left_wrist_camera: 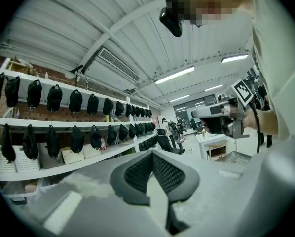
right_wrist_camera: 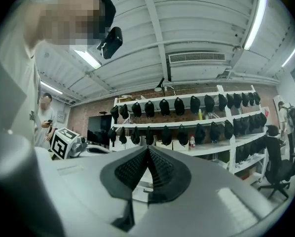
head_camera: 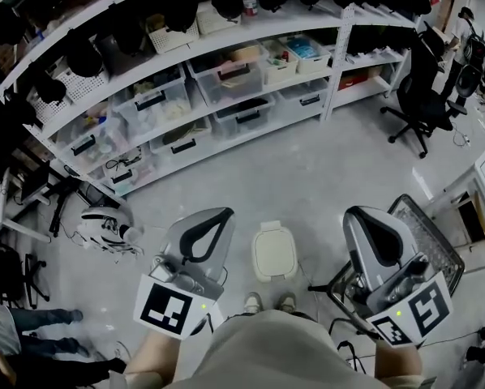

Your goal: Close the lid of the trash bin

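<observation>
Head view is showing the cream trash bin (head_camera: 273,251) standing on the grey floor (head_camera: 307,177) just ahead of the person's shoes (head_camera: 252,302), its lid (head_camera: 273,246) lying flat and down. The left forearm (head_camera: 149,353) and right forearm (head_camera: 398,365) are reaching forward, holding the left gripper (head_camera: 225,213) beside the bin's left and the right gripper (head_camera: 353,214) further off to the bin's right, both roughly level and clear of the bin. Each gripper view is showing its jaws resting together at the tips, nothing between them.
</observation>
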A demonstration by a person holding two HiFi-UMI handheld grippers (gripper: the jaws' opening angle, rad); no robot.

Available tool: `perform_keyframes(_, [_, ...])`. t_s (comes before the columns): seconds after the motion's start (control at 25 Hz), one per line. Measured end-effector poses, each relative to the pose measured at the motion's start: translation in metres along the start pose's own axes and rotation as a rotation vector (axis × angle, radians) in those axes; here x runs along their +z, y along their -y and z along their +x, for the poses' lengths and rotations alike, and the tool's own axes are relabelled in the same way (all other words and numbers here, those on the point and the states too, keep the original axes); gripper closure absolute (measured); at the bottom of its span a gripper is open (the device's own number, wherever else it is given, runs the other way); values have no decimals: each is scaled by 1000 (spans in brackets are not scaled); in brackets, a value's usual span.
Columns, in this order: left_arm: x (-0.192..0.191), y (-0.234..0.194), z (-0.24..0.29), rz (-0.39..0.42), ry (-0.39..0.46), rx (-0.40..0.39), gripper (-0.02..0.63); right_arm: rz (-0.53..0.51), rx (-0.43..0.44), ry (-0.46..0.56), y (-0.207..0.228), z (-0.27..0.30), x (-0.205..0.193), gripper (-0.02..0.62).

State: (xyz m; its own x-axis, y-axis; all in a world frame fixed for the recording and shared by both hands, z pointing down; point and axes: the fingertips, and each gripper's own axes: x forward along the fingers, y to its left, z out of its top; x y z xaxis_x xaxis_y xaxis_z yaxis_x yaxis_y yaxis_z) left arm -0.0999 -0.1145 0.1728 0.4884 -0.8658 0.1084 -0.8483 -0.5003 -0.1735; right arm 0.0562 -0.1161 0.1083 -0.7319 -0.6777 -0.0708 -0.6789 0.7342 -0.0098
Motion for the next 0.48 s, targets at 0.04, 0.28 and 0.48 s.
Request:
perform_keyframes(0.04, [-1, 1, -1, -1, -4, 1, 604, 0, 4, -6, -1, 0, -3, 592])
perform_keyframes(0.28, [-5, 2, 0, -10, -26, 8, 604, -1, 13, -24, -4, 3, -9, 592])
perform_keyframes(0.48, [-6, 2, 0, -20, -35, 12, 604, 6, 13, -31, -3, 3, -10, 592])
